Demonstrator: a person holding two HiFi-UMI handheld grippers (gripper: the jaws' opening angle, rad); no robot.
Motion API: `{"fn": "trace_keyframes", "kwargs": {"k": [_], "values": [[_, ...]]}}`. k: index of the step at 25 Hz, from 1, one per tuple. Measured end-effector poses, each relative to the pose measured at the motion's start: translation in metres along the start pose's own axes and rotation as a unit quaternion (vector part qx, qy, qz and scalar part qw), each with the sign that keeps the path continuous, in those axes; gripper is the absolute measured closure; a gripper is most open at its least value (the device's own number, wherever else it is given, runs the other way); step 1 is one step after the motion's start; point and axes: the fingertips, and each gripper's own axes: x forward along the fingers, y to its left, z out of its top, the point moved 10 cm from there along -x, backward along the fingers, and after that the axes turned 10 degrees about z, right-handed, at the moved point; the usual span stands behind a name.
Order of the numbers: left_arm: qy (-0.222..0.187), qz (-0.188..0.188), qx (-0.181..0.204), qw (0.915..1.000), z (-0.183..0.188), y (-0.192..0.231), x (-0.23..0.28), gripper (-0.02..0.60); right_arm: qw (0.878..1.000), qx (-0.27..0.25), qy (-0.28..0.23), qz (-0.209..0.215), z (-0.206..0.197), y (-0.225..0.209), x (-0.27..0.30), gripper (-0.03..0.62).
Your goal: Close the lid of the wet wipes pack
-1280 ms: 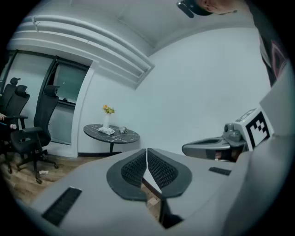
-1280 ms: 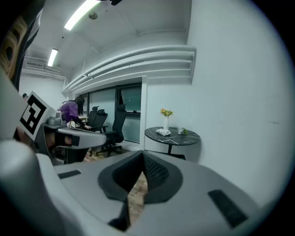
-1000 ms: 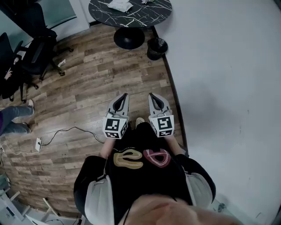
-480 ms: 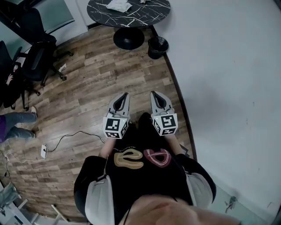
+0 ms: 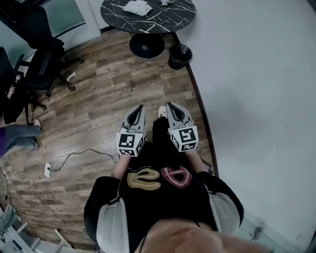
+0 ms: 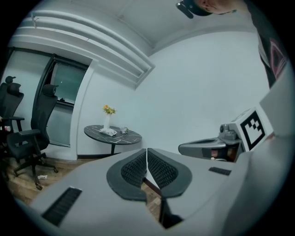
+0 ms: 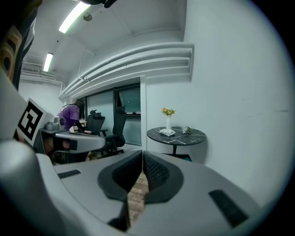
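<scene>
The wet wipes pack (image 5: 137, 7) is a white packet lying on a round black marble table (image 5: 163, 21) at the far end of the room; it also shows small in the left gripper view (image 6: 109, 132) and the right gripper view (image 7: 167, 132). Whether its lid is up is too small to tell. Both grippers are held close to my chest, far from the table. My left gripper (image 5: 139, 107) is shut with nothing in it, jaws pressed together (image 6: 147, 154). My right gripper (image 5: 170, 105) is shut and empty as well (image 7: 142, 156).
A black bin (image 5: 178, 55) stands beside the table's pedestal. Black office chairs (image 5: 37, 59) and a seated person's legs (image 5: 17, 136) are at the left. A cable (image 5: 79, 150) trails over the wooden floor. A white wall (image 5: 256, 99) runs along the right. A vase of flowers (image 7: 168, 119) sits on the table.
The grippers have stayed shut and close to my body. The view has shifted slightly as I step along the floor; my shoe now shows ahead between the two grippers.
</scene>
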Motion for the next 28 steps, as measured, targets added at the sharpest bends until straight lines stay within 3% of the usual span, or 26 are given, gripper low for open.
{"fn": "trace_keyframes", "kwargs": {"k": [14, 19, 23, 28], "values": [[-0.009, 0.036, -0.019, 0.9991, 0.035, -0.010, 0.139, 0.560, 0.997, -0.014, 0.000, 0.079, 0.033, -0.138, 0.088, 0.582], [-0.018, 0.054, -0.021, 0.9982, 0.049, -0.029, 0.191, 0.560, 0.995, 0.002, -0.008, 0.100, 0.046, -0.201, 0.105, 0.582], [-0.014, 0.067, -0.022, 0.9974, 0.050, -0.048, 0.220, 0.560, 0.994, -0.021, 0.001, 0.106, 0.051, -0.241, 0.118, 0.582], [-0.005, 0.066, -0.022, 0.9975, 0.050, -0.056, 0.245, 0.560, 0.994, 0.030, -0.003, 0.107, 0.048, -0.270, 0.123, 0.582]]}}
